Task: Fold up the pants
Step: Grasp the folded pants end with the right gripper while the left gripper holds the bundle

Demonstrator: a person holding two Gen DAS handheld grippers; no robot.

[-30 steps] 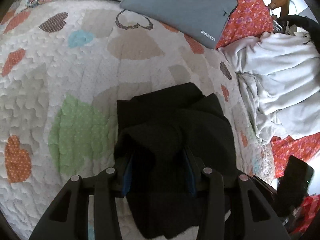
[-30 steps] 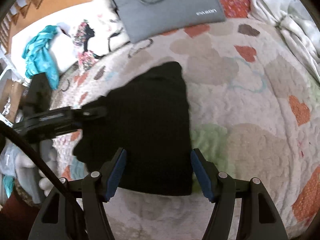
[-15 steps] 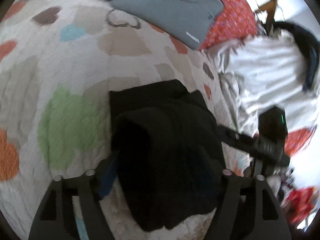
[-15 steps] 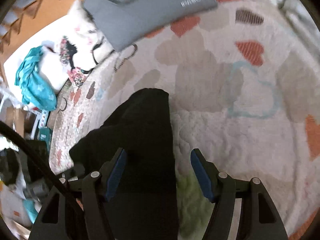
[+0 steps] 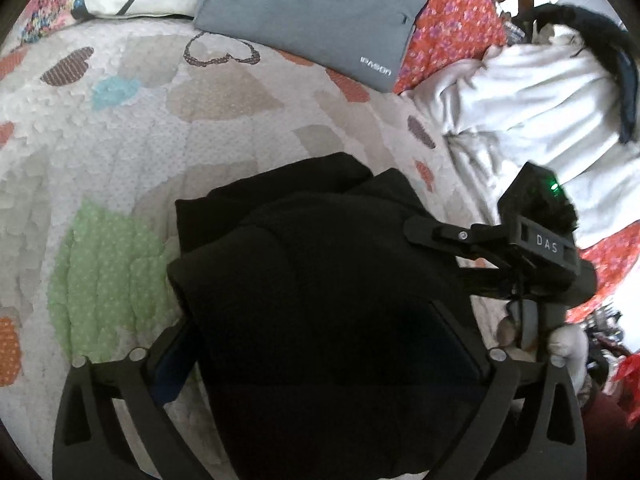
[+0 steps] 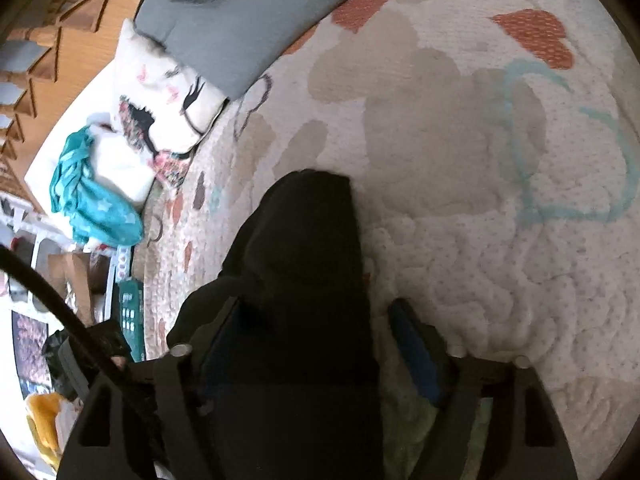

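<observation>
Black pants (image 5: 320,300) bundled on quilt (image 5: 120,140), open quilt beyond far edge

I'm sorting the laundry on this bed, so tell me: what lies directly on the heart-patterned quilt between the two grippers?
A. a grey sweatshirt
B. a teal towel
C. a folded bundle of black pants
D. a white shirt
C: the black pants lie bunched on the quilt, between the left gripper's wide jaws.

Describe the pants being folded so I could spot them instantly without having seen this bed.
Start at the heart-patterned quilt covering the bed. Near its front edge, beside a green heart, lies a bunched black bundle: the pants. They are the only black garment; the folded grey top and crumpled white clothing lie farther back.
</observation>
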